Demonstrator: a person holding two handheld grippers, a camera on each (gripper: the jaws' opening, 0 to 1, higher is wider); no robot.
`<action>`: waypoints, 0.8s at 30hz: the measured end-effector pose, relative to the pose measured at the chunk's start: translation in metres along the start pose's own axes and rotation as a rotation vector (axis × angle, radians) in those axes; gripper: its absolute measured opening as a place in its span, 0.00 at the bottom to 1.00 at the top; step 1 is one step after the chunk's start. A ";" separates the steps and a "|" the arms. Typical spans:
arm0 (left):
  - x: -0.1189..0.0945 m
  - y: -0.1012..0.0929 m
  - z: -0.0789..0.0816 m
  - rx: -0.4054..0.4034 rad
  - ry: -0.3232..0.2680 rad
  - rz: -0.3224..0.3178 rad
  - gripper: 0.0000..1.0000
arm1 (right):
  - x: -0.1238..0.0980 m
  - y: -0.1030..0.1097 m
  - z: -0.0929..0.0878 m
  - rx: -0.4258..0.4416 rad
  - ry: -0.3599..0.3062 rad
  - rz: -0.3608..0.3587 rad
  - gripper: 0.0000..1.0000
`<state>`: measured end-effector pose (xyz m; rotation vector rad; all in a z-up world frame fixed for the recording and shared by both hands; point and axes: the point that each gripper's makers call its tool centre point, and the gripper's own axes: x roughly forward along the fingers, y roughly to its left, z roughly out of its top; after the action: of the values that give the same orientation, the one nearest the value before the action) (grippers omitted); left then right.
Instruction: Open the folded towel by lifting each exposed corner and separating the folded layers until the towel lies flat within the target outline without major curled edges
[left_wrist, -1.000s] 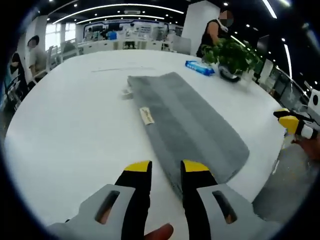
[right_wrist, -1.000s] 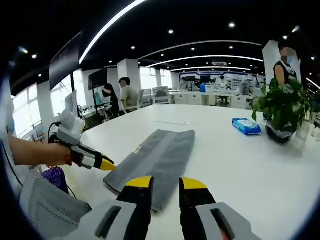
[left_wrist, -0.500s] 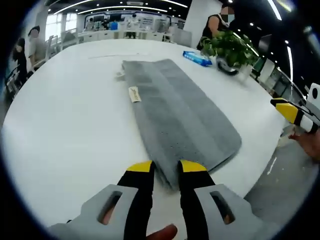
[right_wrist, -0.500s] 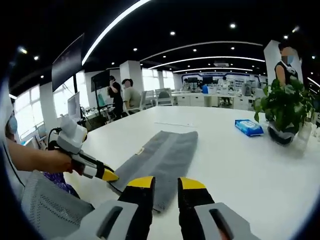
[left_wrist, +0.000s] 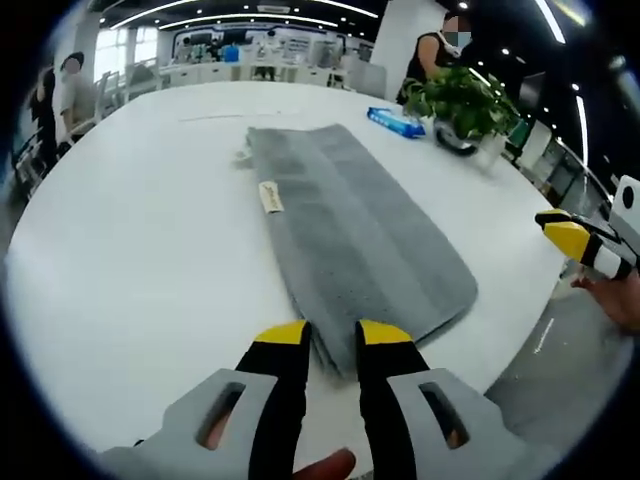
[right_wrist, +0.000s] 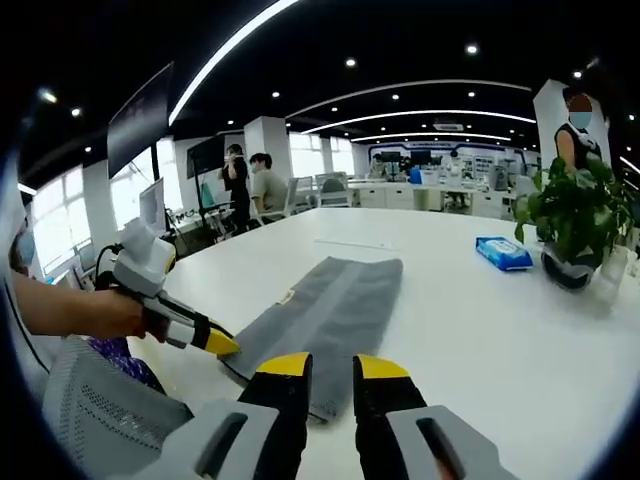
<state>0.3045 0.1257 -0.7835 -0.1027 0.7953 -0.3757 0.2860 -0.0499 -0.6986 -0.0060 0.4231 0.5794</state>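
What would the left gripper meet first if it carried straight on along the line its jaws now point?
Most likely the near end of the folded grey towel. The left gripper has its open jaws aimed at that near corner, which sits just beyond the tips; the exact gap is hard to judge through the fisheye.

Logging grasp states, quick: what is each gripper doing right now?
Left gripper: open, holding nothing, at the grey towel's near end.
Right gripper: open, empty.
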 end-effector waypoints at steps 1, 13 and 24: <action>0.001 0.001 0.000 -0.002 0.001 0.000 0.18 | 0.000 0.000 0.000 0.001 -0.001 0.000 0.13; 0.001 -0.005 0.020 0.003 -0.025 -0.021 0.03 | 0.000 0.000 -0.001 0.007 0.004 0.004 0.11; 0.002 -0.037 0.048 0.075 -0.077 -0.066 0.02 | 0.000 0.002 -0.001 0.032 0.005 0.015 0.10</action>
<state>0.3291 0.0886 -0.7429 -0.0727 0.7023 -0.4610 0.2842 -0.0481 -0.6996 0.0262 0.4371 0.5873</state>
